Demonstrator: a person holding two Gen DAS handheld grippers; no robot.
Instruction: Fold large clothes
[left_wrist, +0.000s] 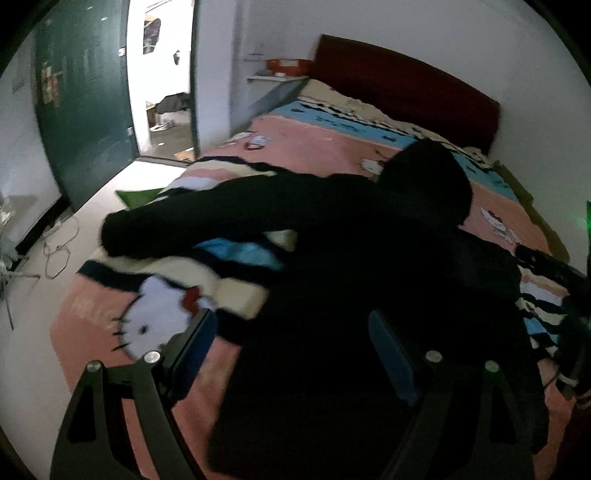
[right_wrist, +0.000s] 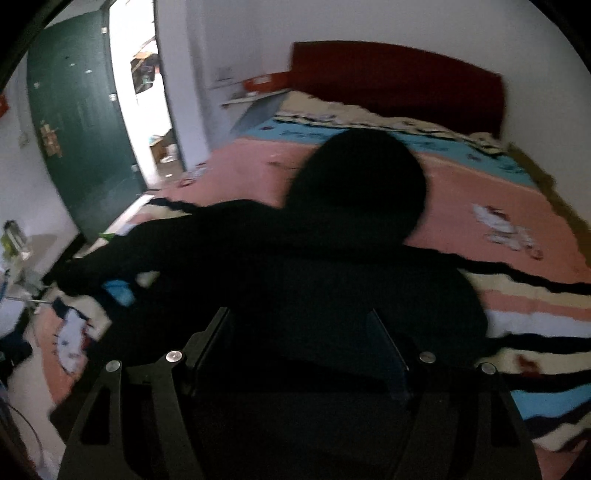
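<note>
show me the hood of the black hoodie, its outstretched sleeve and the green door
hood (right_wrist: 358, 177), right wrist view, middle of the hood
sleeve (left_wrist: 207, 229), left wrist view, mid sleeve
green door (left_wrist: 81, 110), left wrist view, door panel

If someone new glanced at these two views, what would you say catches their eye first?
First, the black hooded garment spread across the middle of the bed, hood toward the dark red headboard, one sleeve reaching toward the green door. Next, the pink cartoon-cat blanket beneath it. Both the left gripper and right gripper hover open over the garment.

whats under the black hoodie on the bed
The black hoodie lies spread on the pink cartoon-cat blanket, which shows all around it. The blanket's print directly beneath the hoodie is covered.
</note>
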